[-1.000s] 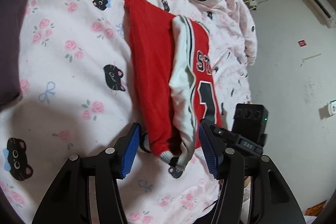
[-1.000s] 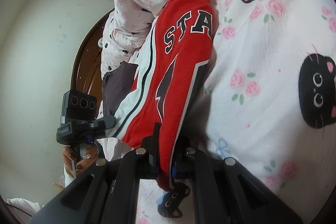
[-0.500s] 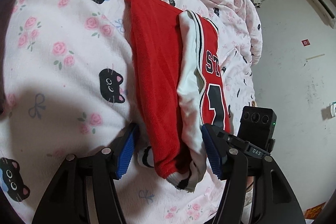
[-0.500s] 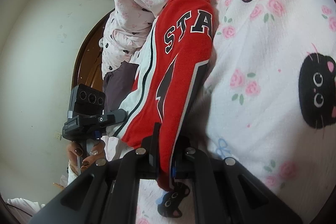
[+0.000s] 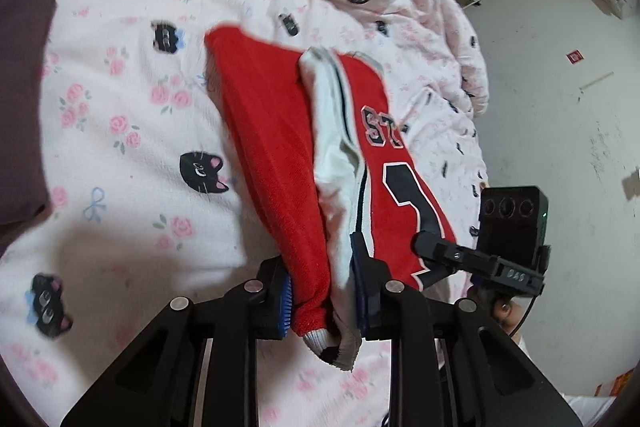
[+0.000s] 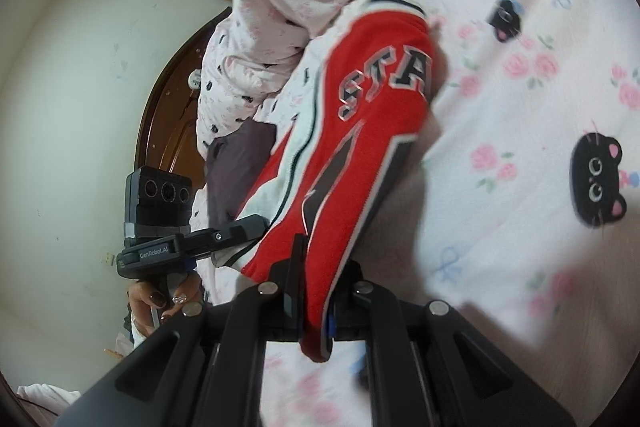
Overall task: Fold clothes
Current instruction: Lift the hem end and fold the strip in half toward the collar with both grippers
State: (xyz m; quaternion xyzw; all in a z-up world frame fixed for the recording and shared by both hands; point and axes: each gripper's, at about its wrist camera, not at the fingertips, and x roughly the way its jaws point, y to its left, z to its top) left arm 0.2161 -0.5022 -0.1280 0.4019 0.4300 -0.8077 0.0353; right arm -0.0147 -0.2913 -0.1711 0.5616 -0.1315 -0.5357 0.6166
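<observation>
Item: red jersey (image 5: 276, 147), folded lengthwise, lying on the cat-print blanket (image 5: 120, 155) at frame centre in both wrist views. I am closing my left claw (image 5: 322, 291) on its near end; red cloth and the white sleeve (image 5: 332, 163) are bunched between the blue pads, cuff hanging below. I am pinching the neighbouring near corner with my right claw (image 6: 314, 301), fingers pressed tight on the red hem. In the left view my right claw is showing at lower right, touching the jersey's edge; in the right view my left claw is showing at lower left with a hand (image 6: 160, 303) under it. Step in hand, as I am judging it: lifting the near end to fold it over the far end. To do it well, I am aiming to keep both grips level and evenly spaced, to catch every layer including the sleeve, and to carry the end along the length without twisting. Orientation: long axis running from the claws at bottom centre up toward the upper left in the left view, and toward the upper right in the right view; collar end pointing away from me, lettering "STA" (image 6: 384, 79) near it.
</observation>
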